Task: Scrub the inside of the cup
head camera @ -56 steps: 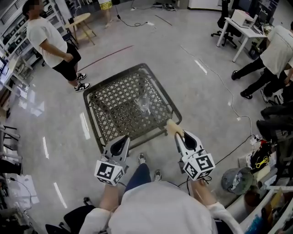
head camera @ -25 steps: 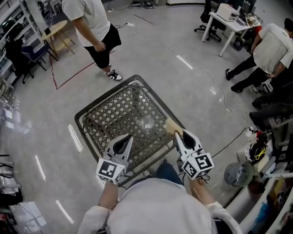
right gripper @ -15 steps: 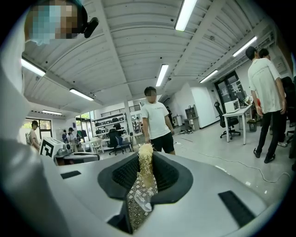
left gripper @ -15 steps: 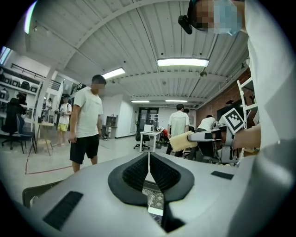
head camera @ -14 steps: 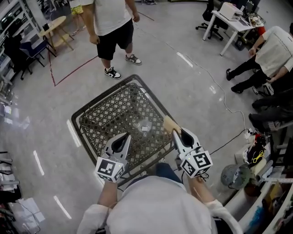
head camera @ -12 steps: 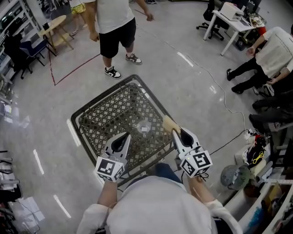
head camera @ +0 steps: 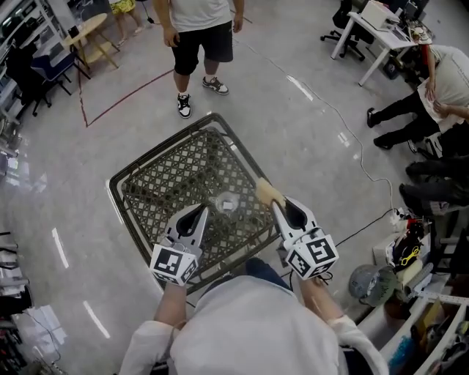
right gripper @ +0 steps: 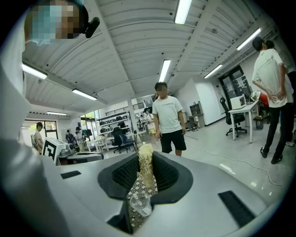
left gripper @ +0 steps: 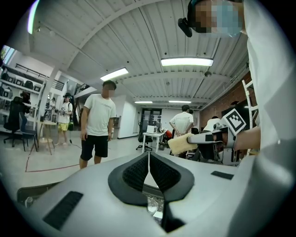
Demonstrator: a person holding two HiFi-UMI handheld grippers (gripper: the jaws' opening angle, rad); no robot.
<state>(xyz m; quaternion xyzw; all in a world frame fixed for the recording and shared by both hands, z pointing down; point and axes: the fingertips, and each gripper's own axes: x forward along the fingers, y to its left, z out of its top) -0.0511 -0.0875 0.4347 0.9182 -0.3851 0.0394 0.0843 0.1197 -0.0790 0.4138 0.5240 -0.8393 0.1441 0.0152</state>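
Note:
A clear glass cup (head camera: 226,203) stands upright near the middle of the green metal mesh table (head camera: 157,183). My left gripper (head camera: 199,212) hovers just left of the cup, shut with nothing between its pads. My right gripper (head camera: 277,205) is shut on a yellow sponge (head camera: 268,192), which sticks out past the fingertips just right of the cup. In the left gripper view the shut gripper (left gripper: 148,155) has the cup (left gripper: 155,207) low beneath it and the sponge (left gripper: 185,143) off to the right. In the right gripper view the sponge (right gripper: 145,162) is pinched upright, with the cup (right gripper: 140,203) below it.
A person in a white shirt and black shorts (head camera: 201,29) stands just beyond the table's far corner. More people and a white desk (head camera: 381,22) are at the upper right. A cable (head camera: 352,146) runs over the floor on the right. Shelves with clutter (head camera: 410,293) stand at the lower right.
Both grippers have advanced over the table's near edge and now flank the cup. The standing person has walked from the upper left to the table's far side.

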